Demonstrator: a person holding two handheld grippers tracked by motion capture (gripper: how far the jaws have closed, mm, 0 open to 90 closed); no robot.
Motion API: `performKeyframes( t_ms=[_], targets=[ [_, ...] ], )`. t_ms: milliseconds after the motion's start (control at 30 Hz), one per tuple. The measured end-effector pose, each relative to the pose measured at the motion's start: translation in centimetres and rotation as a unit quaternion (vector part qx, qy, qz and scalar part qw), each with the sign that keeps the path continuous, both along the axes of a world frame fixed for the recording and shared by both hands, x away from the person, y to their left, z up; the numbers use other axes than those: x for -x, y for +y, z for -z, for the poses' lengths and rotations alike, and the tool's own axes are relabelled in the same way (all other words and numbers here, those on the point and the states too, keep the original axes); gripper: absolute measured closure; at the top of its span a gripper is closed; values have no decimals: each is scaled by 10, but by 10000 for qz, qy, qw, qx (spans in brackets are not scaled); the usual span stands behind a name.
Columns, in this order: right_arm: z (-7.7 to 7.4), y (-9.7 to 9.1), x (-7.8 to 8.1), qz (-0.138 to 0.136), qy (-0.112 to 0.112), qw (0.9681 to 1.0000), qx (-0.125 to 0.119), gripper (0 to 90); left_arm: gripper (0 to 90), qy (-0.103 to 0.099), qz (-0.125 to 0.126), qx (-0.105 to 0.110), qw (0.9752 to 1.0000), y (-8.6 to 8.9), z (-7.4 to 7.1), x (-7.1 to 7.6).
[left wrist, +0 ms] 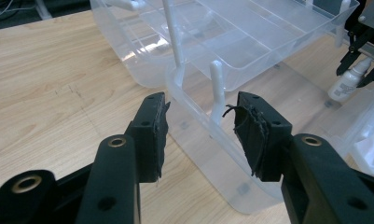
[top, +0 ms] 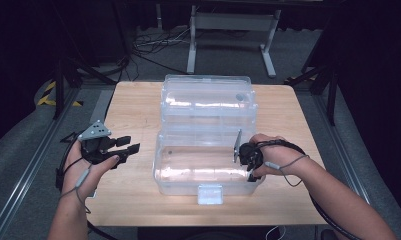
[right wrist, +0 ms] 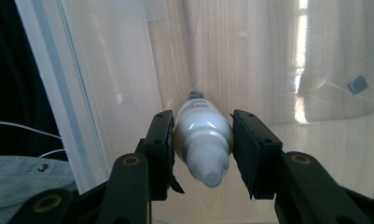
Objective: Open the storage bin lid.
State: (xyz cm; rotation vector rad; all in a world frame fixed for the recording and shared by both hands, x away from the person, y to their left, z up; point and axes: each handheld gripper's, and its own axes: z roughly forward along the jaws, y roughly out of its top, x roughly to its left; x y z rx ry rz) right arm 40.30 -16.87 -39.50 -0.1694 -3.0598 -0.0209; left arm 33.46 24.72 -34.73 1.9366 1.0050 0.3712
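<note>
Right gripper: I see its jaws set wide around a small white bottle; both pads look pressed against the bottle's sides, so I read this as a grip on it; in the high view the gripper sits at the right end of the clear plastic box, inside its near compartment.

White bottle: it lies between the right jaws with its cap end pointing back at the camera and its base pointing away; wood grain shows through the clear box floor beyond it; in the left gripper view I catch the same bottle standing nearly upright under the far gripper, low in the box.

Left gripper: jaws stand well apart with nothing between the pads; I see the near left corner of the box just beyond the tips, and cannot tell whether they touch it; in the high view this gripper hovers over bare table left of the box, just beside its left wall.

Left hand: wrapped around the gripper body; cable trailing down the forearm.

Clear plastic box: lid thrown open toward the far side; a lift-out tray is raised above the base on white arms; latch tab at the middle of the near wall.

Table: light wood; the box stands in its middle.

Right hand: resting at the box's right rim, cable looped over the wrist.
</note>
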Motion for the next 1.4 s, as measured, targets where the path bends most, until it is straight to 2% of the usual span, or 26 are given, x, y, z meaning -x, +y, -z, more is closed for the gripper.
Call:
performKeyframes(
  t_ms=[400,967,1167,1400],
  targets=[
    [5,2,1,-66,16,9999,101,602,540,11,23,-26,10000,-1,1,-1],
    [11,4,2,-97,53,9999,88,601,539,48,18,-20,10000,0,2,-1],
    [9,4,2,-88,45,9999,122,600,538,45,32,-37,10000,0,2,-1],
    [4,2,4,-10,-11,10000,5,567,537,62,22,-35,10000,0,2,-1]
  ],
)
